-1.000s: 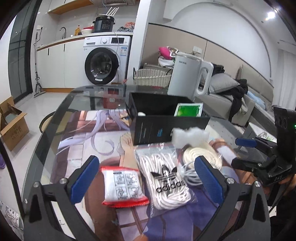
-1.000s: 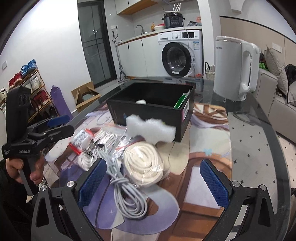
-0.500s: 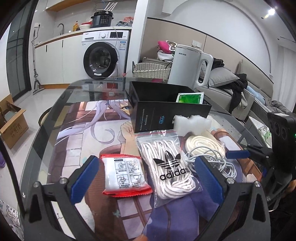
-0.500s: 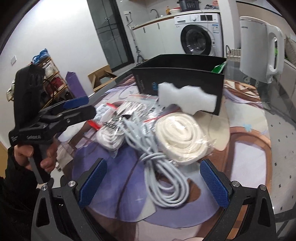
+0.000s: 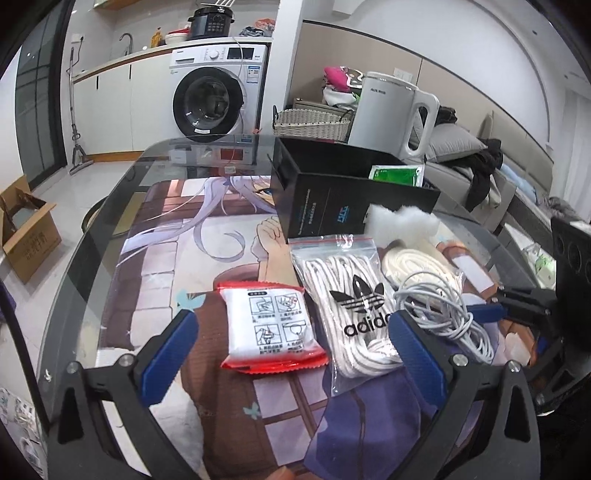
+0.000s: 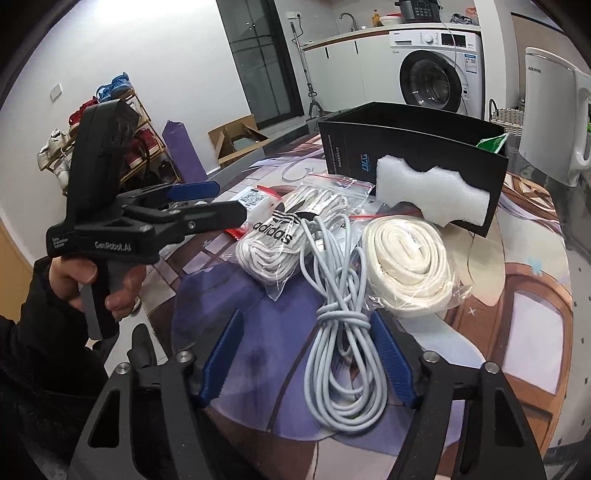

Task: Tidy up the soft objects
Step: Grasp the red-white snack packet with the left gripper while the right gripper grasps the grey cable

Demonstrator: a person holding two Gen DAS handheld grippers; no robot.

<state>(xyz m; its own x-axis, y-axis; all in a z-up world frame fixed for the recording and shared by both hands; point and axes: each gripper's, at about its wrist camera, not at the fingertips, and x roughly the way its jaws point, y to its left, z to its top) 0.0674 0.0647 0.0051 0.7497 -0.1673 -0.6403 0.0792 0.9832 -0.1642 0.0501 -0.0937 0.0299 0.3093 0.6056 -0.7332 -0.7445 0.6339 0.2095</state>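
White walls, pale tiled floor [image 5: 55, 192]; a washing machine [image 5: 214, 99] under a counter, a grey sofa [image 5: 480, 173], a shoe rack [image 6: 110, 136].

A home, open-plan flat: washing machine [image 5: 212, 103] under a counter w/ sink tap [image 5: 127, 37] and multicooker [image 5: 210, 22] on top, sofa [image 5: 517, 177] w/ cushions and clothes, wicker basket [image 5: 312, 123], shoe rack [image 6: 107, 133] by the wall (sneakers on it), cardboard box [image 5: 27, 229] on tiled floor, electric kettle [image 5: 391, 110] on a glass table [image 5: 92, 266].
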